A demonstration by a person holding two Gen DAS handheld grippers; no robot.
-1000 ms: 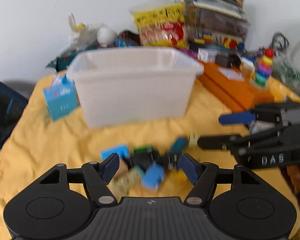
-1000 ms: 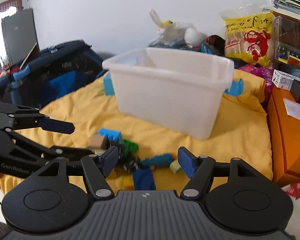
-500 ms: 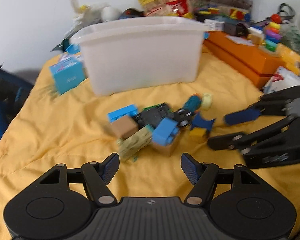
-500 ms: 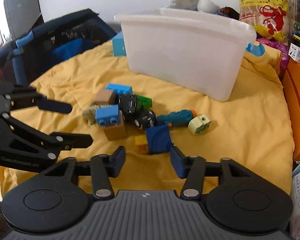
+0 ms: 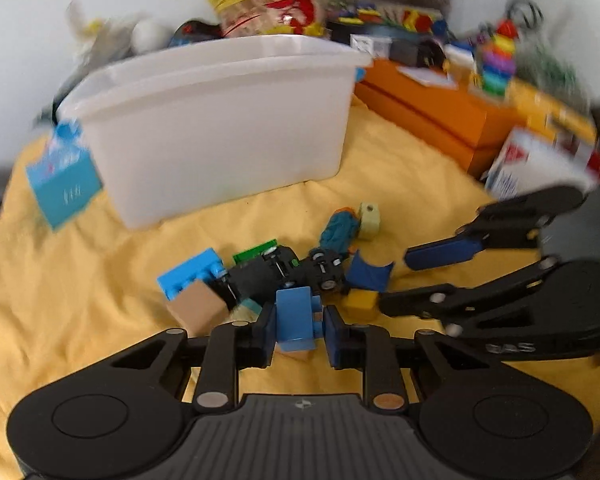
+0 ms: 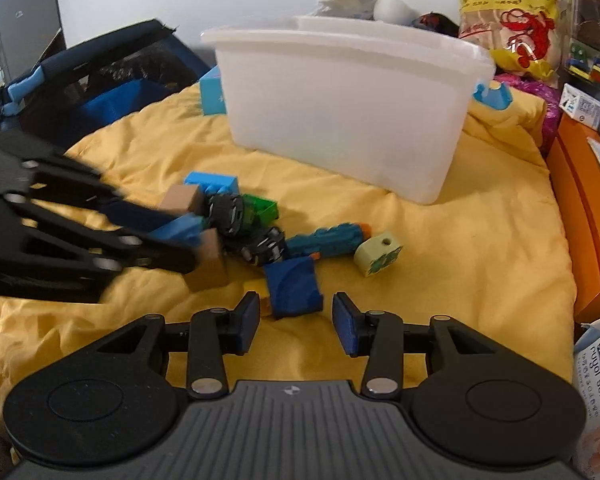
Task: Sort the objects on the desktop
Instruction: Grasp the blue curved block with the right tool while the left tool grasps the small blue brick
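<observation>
On the yellow cloth [image 6: 480, 248], before the white tub [image 6: 340, 112], toy blocks lie heaped.
Left hand-held gripper [image 5: 299, 326] pinches a blue block [image 5: 296, 316] at the heap's near edge, beside a tan cube [image 5: 198, 309]. Right hand-held gripper [image 6: 296, 322] hangs spread just short of a dark blue curved block [image 6: 294, 286]; a pale green block [image 6: 378, 253] lies further right.
</observation>
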